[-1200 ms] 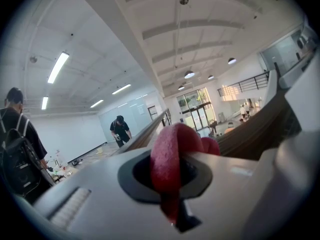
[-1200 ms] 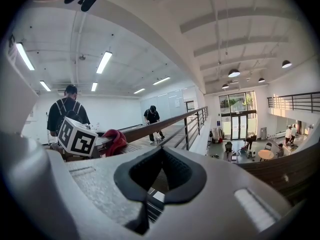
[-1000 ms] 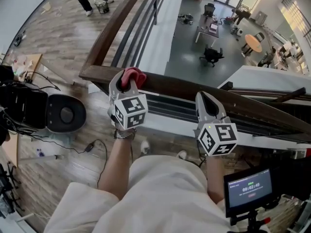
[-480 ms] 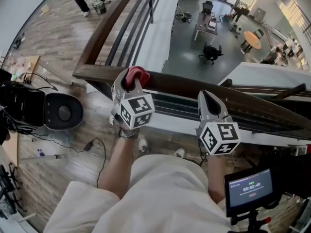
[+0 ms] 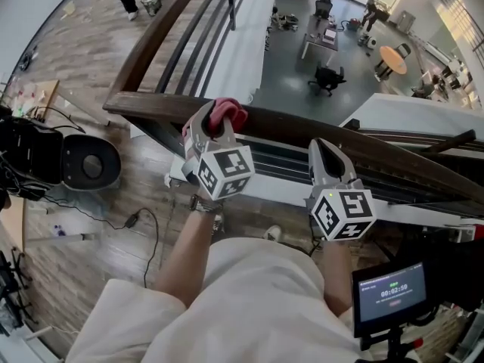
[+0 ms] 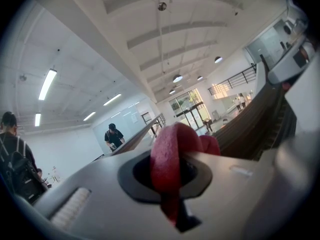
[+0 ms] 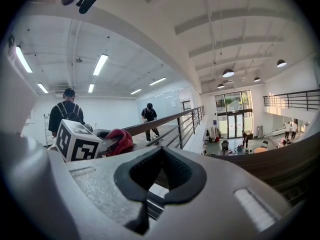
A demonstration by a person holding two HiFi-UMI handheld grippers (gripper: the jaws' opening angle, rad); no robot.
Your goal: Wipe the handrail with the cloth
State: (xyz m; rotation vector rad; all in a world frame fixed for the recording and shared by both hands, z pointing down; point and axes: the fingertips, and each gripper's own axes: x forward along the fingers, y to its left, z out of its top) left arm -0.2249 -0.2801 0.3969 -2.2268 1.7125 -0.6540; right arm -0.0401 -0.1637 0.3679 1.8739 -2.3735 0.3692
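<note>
A person's left gripper (image 5: pixel 214 124) clamps a crumpled red cloth (image 5: pixel 229 112) in its jaws and holds it on top of the dark brown wooden handrail (image 5: pixel 281 128), close to the railing's left corner. Further right along the same rail, the right gripper (image 5: pixel 324 148) points at the wood, jaws together with nothing between them. A grey hall floor (image 5: pixel 291 82) lies far below.

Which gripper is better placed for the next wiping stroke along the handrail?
Left. The left gripper is shut on the red cloth, right at the wooden handrail. The right gripper is shut on nothing, farther along the rail.
</note>
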